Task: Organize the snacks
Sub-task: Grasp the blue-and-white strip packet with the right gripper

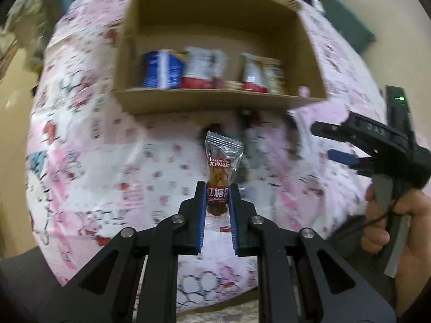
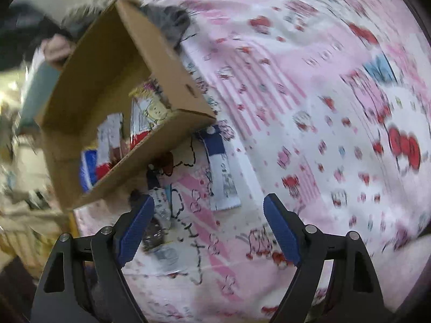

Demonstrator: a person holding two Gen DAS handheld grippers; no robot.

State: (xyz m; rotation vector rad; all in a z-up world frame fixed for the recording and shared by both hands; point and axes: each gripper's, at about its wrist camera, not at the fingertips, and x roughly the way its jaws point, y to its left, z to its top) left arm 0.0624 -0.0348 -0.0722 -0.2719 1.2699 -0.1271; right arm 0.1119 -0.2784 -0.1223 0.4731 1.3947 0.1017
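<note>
My left gripper [image 1: 217, 188] is shut on a small clear snack packet with red print [image 1: 222, 161] and holds it upright above the pink patterned cloth [image 1: 94, 161], in front of the cardboard box [image 1: 215, 99]. The box holds a blue packet [image 1: 161, 70] and red-and-white packets [image 1: 202, 67]. My right gripper [image 2: 208, 204] is open and empty over the cloth; it shows in the left wrist view [image 1: 344, 145] at the right. In the right wrist view the box [image 2: 150, 145] is at the left, with a blue-and-white packet [image 2: 221, 172] and another packet [image 2: 159, 215] lying beside it.
The pink cartoon-print cloth [image 2: 323, 107] covers the whole surface. A grey cloth lump [image 2: 172, 24] lies behind the box. A teal object [image 1: 350, 18] sits at the back right. The background is motion-blurred.
</note>
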